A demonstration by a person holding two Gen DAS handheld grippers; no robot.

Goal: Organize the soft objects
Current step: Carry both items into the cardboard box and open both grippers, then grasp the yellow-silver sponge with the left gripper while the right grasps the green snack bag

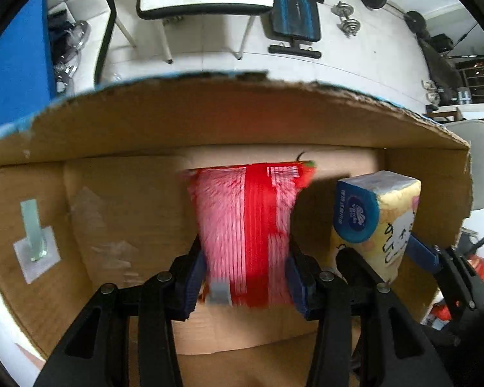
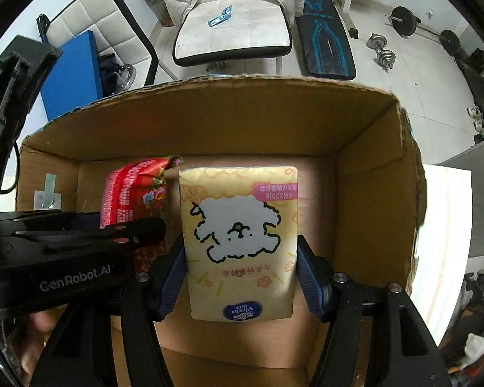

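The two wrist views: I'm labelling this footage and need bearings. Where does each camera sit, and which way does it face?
Left wrist: sits on the left gripper, looking down its fingers into the cardboard box; its pads clamp the red tissue pack.
Right wrist: sits on the right gripper, looking down into the same box; it holds the yellow tissue pack, and a bit of a hand shows lower left.
Shared: both packs, the box, each other's gripper, the white chair beyond.
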